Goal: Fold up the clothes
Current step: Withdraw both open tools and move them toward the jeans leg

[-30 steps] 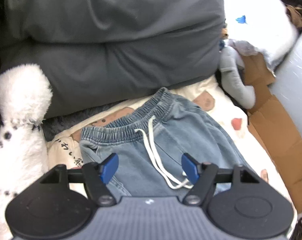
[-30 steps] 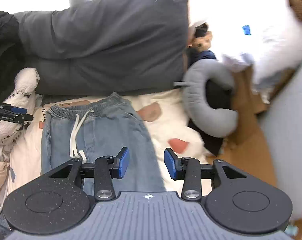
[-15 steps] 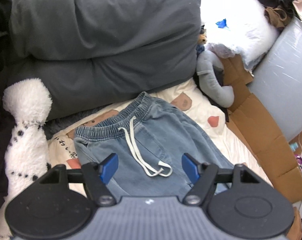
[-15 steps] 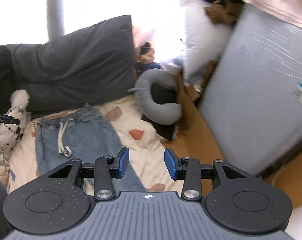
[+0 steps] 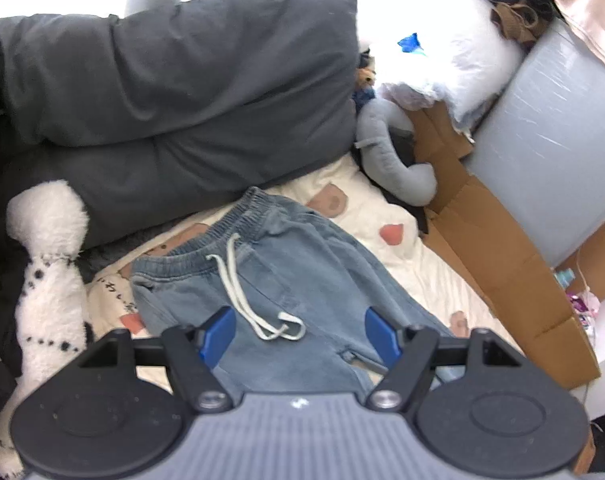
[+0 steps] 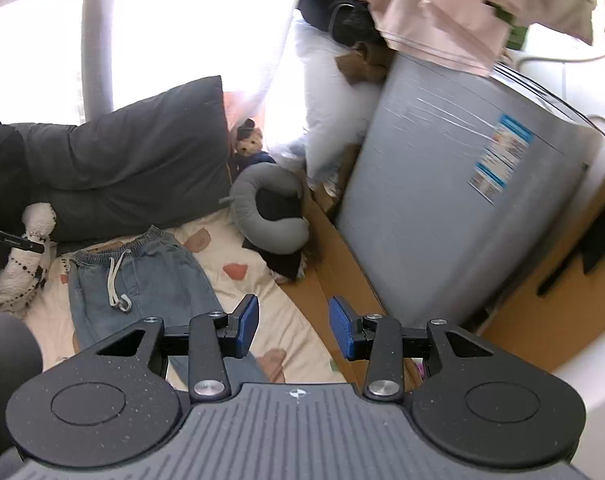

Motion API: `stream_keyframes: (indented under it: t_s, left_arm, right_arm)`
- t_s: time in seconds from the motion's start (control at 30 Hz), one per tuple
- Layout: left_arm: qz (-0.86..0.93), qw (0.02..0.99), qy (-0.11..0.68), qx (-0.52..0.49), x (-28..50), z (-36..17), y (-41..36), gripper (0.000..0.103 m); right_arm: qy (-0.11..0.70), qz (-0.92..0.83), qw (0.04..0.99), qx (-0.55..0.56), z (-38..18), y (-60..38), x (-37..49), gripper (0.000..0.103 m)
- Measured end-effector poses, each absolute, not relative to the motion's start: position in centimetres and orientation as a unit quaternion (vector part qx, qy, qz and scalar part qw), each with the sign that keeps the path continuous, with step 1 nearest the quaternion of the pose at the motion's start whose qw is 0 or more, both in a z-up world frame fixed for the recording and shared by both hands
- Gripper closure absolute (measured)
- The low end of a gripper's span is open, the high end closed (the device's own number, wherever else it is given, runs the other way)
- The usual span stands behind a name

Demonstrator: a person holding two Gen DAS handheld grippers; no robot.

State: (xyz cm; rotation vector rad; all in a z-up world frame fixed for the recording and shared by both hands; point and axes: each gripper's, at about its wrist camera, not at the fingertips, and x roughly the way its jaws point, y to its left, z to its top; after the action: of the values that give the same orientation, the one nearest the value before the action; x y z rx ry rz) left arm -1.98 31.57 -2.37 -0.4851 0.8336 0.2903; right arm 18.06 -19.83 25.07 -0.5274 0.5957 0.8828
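Left claw [image 5: 300,330]: blue pads spread wide, nothing between them; it hangs above the garment, tilted down at it.
Right claw [image 6: 293,327]: pads about half apart, gripping nothing; it looks past the bed's edge toward the cardboard and cabinet, well off the garment.
Why both are free: neither touches cloth, so this reads as a pause between folds, with hands lifted clear to pick the next grip.
Faded blue denim drawstring trousers [image 5: 286,280]: lying flat on the bed with the elastic waistband at the far end, the legs running toward the cameras and out of sight under the left claw. Folded lengthwise already? Cannot tell.
White drawstring cord [image 5: 242,292]: lying loose on the front, its looped end just beyond the gap between the left pads.
Cream bedsheet with brown bear prints [image 5: 430,276]: spread under the trousers as the folding surface.
White fluffy spotted plush [image 5: 48,272]: beside the trousers' left edge.
Grey neck pillow [image 5: 394,160]: beyond the waistband, to the right.
Dark grey pillows [image 5: 174,92]: stacked farthest back, touching the sheet's far edge.
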Motion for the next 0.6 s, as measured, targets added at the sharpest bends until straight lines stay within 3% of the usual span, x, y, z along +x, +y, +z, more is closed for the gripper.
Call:
stream_keyframes:
  t_s: [0.3, 0.6]
  left_arm:
    - [0.101, 0.881, 0.399, -0.232, -0.3, -0.2, 28.6, 0.027]
    - [0.093, 0.884, 0.399, -0.225, 1.1, 1.4, 27.4, 0.026]
  right_arm:
    - [0.309, 0.379, 0.844, -0.220, 24.7, -27.6, 18.1, 0.056]
    - [0.346, 0.353, 0.855, -0.157, 18.8, -33.4, 19.0, 0.056]
